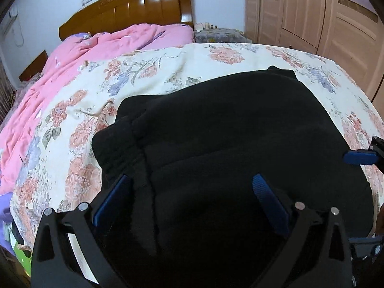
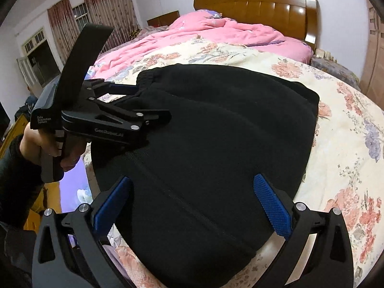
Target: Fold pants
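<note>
Black pants (image 1: 228, 132) lie folded into a thick bundle on the floral quilt (image 1: 148, 72) near the bed's foot; they also show in the right wrist view (image 2: 216, 132). My left gripper (image 1: 192, 182) is open, its blue pads (image 1: 266, 196) spread above the near part of the bundle, holding nothing. In the right wrist view the left gripper (image 2: 148, 100) hovers over the pants' left edge by the waistband. My right gripper (image 2: 192, 182) is open above the bundle's near end, and one of its blue fingers (image 1: 360, 157) shows at the right edge of the left wrist view.
A crumpled pink duvet (image 1: 79, 55) lies along the far side of the bed below a wooden headboard (image 1: 134, 9). Wooden wardrobe doors (image 1: 312, 12) stand on the right. A nightstand (image 1: 218, 34) holds small items. Curtained windows (image 2: 72, 24) are on the left.
</note>
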Tool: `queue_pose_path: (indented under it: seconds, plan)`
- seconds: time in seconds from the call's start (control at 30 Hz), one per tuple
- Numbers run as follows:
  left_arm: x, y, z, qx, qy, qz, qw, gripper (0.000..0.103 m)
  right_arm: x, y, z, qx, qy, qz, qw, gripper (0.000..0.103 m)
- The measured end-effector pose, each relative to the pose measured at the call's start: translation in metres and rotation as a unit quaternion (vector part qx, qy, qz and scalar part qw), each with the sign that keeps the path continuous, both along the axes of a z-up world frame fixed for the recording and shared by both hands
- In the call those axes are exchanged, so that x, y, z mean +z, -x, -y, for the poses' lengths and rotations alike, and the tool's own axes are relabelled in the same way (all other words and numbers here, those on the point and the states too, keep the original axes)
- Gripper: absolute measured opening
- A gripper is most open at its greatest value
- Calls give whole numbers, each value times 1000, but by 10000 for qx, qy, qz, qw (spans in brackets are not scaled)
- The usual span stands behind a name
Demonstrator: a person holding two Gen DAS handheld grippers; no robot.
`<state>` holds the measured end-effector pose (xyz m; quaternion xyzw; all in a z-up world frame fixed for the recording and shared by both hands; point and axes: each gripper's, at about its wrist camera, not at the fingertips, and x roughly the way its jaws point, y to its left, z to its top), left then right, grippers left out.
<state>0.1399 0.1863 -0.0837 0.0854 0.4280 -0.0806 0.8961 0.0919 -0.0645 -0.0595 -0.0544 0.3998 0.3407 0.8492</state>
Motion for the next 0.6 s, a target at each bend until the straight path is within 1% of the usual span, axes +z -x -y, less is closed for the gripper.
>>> queue_pose_path:
  seconds: [0.6]
  plan:
    - [-1, 0, -2, 13, 48, -6, 10000, 102, 0, 0, 2, 51, -44, 7, 10000, 99]
